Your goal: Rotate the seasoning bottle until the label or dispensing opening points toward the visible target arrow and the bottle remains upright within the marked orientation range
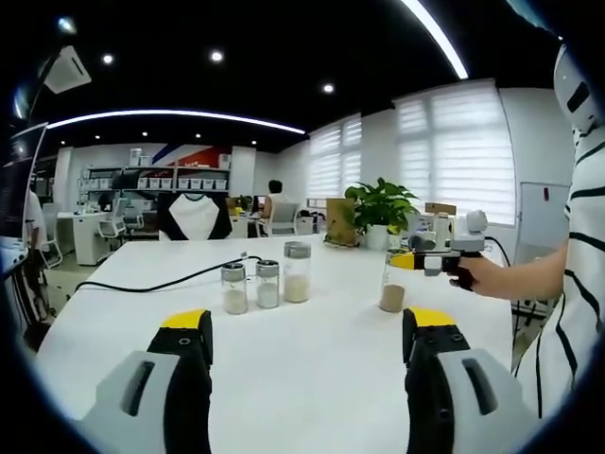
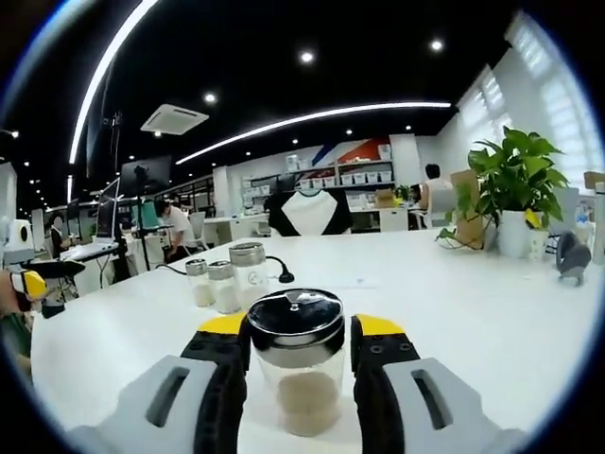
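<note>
My right gripper [image 2: 299, 364] pinches the seasoning bottle [image 2: 296, 364] just under its black lid [image 2: 296, 319], upright on the white table [image 2: 473, 303]. I'd twist slowly about its axis, keeping the base flat; I see no arrow. My left gripper [image 1: 307, 355] hangs spread and empty. Three more jars [image 2: 227, 276] stand at eleven o'clock, a potted plant [image 2: 515, 189] farther at two.

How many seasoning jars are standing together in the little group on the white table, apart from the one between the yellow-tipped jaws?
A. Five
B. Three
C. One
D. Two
B: in the right gripper view, two short jars and one taller jar stand grouped on the table, behind the bottle between the right gripper jaws.
</note>
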A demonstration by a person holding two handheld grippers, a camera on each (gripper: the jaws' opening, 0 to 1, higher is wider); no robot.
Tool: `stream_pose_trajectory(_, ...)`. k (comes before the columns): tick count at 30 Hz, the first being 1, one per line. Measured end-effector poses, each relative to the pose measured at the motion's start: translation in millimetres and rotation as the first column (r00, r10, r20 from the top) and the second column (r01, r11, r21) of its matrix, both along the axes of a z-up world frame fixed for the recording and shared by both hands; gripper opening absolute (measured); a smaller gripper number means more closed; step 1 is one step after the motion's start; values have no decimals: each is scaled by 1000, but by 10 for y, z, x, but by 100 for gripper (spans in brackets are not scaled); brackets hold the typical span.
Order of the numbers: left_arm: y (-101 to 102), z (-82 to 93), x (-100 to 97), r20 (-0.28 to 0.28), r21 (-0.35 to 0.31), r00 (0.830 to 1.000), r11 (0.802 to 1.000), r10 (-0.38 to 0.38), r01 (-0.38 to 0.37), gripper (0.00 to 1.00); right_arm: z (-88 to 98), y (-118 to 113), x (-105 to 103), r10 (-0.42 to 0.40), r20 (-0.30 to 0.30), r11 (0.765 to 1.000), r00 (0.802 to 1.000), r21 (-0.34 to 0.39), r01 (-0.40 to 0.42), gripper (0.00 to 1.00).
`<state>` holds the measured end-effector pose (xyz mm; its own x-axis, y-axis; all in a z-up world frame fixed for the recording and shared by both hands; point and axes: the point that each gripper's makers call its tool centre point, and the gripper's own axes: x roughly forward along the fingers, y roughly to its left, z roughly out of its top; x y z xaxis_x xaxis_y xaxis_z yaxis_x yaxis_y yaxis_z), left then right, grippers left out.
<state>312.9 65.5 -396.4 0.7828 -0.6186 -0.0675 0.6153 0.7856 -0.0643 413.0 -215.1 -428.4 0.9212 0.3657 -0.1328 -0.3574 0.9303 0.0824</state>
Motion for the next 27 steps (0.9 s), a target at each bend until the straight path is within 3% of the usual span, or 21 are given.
stream_pose_trajectory(12,50,20,-3,2,-2,1000,1000,9,-9,86,11,8,-8,46,24,999,999,-10,-46,38)
stream_pose_trajectory(27,-3,76,-10,10,20,1000,1000,-14,14,85,21,73,-57,172,38,985,984,-13,-171,38)
